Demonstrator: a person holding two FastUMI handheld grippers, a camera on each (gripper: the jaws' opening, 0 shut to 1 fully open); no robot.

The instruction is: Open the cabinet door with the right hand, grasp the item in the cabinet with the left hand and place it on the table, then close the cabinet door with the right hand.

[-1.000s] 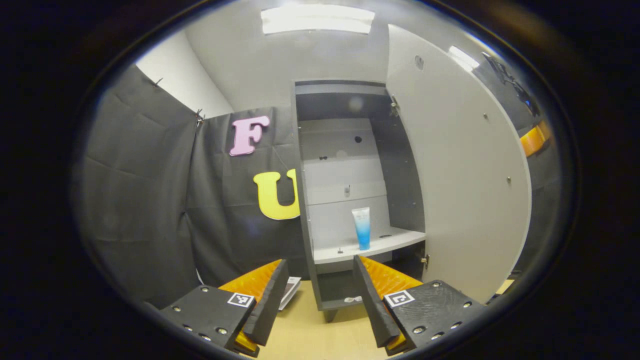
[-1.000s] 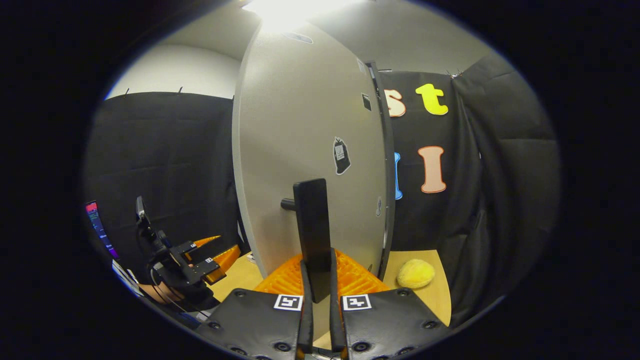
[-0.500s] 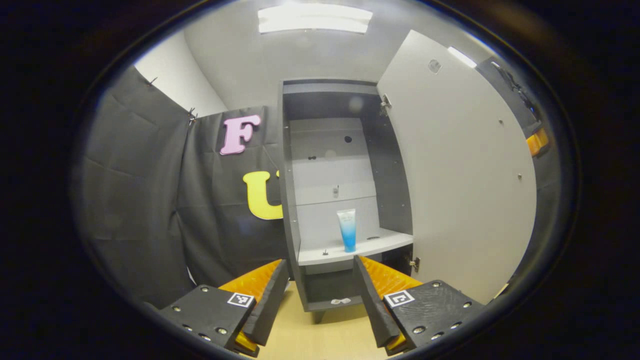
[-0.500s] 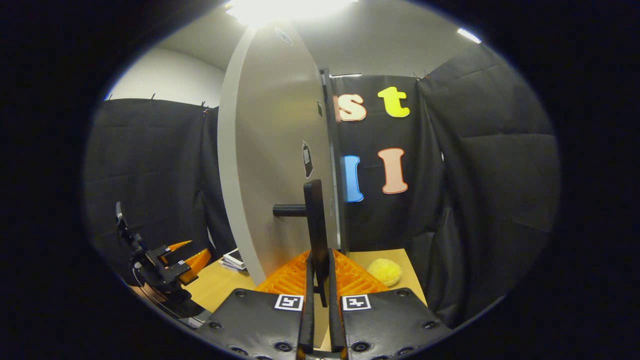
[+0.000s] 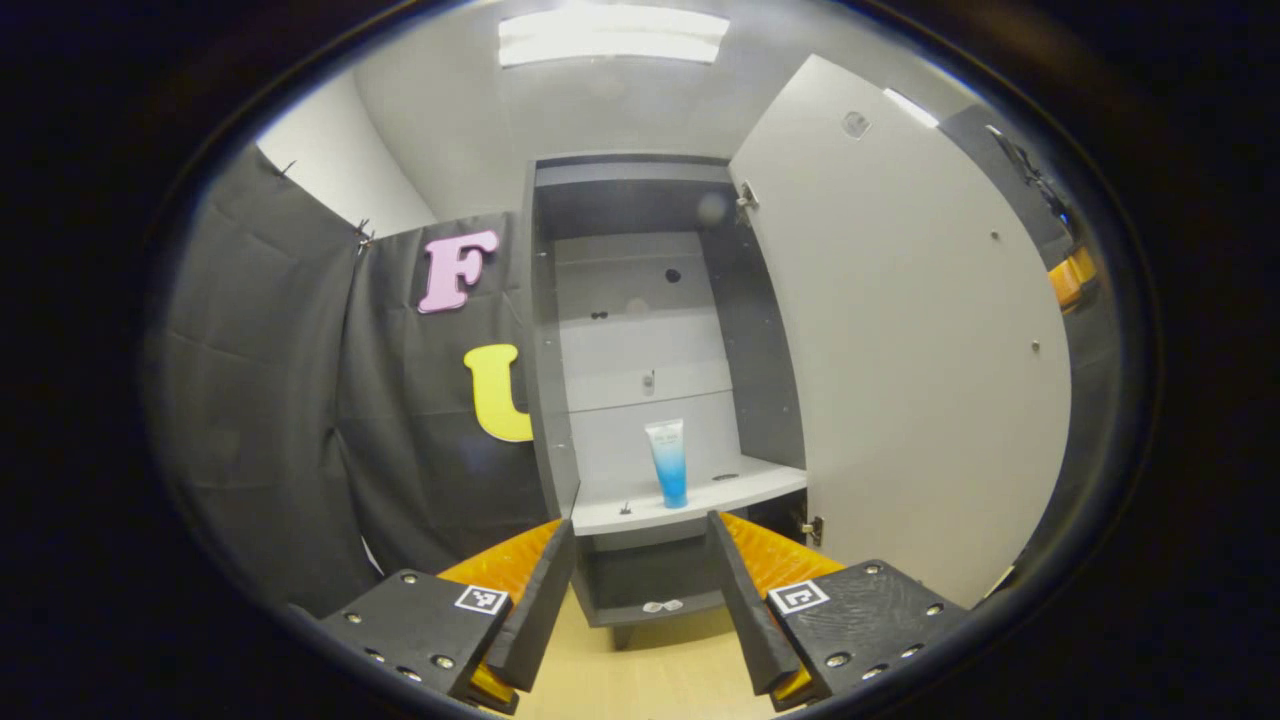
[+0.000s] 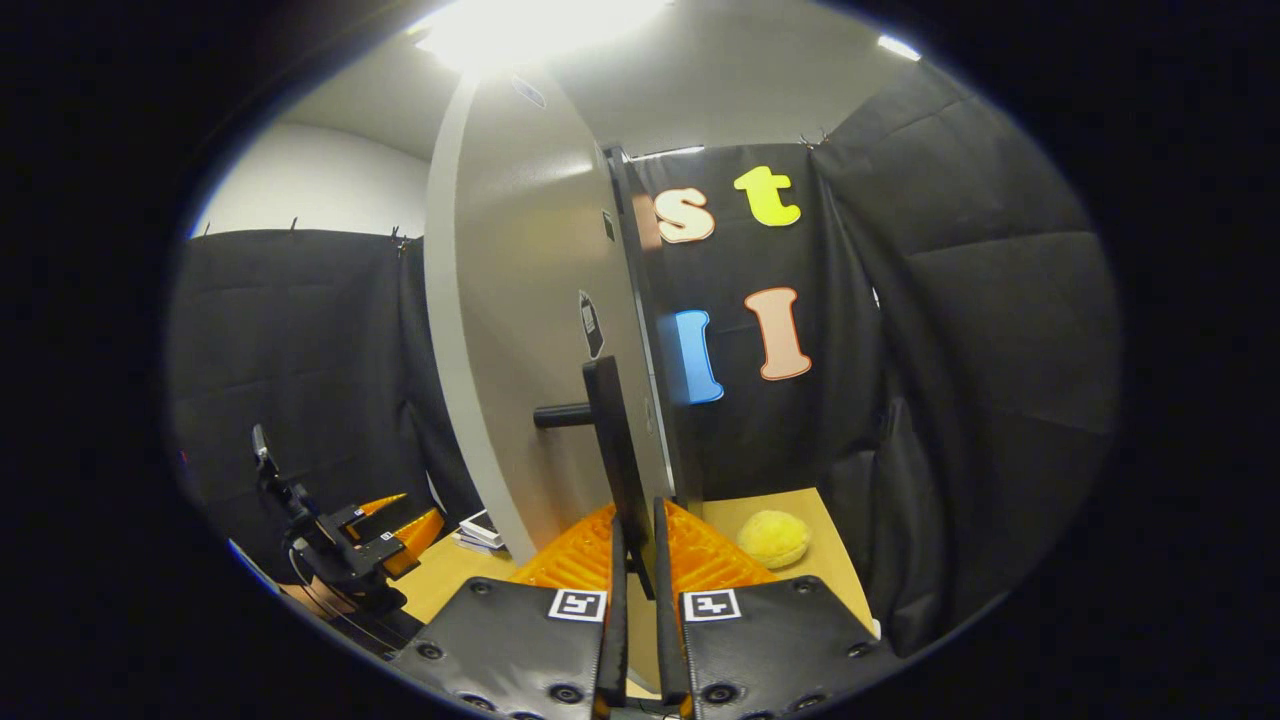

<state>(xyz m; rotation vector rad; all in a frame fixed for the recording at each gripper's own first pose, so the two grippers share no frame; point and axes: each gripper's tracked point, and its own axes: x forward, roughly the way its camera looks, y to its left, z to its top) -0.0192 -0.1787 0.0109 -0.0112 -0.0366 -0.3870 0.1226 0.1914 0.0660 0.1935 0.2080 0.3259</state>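
Note:
A grey cabinet point(image 5: 545, 400) stands open on the table, its pale door point(image 5: 900, 330) swung out to the right. On its white shelf point(image 5: 690, 497) a blue and white tube point(image 5: 668, 463) stands upright on its cap. My left gripper point(image 5: 632, 590) is open, in front of and below the shelf, well short of the tube. In the right gripper view, my right gripper point(image 6: 636, 575) is shut on the door's dark bar handle point(image 6: 612, 460), seen from the door's point(image 6: 530, 330) outer face. The left gripper point(image 6: 385, 525) appears at the lower left there.
A yellow fuzzy ball point(image 6: 772, 537) lies on the wooden table point(image 6: 830, 560) right of the door. A small stack of flat white items point(image 6: 478, 529) lies on the table left of the door. Black cloth walls close in around the cabinet.
The door has swung further open with my right gripper on its handle. The cabinet opening and tube have shifted left in the left gripper view.

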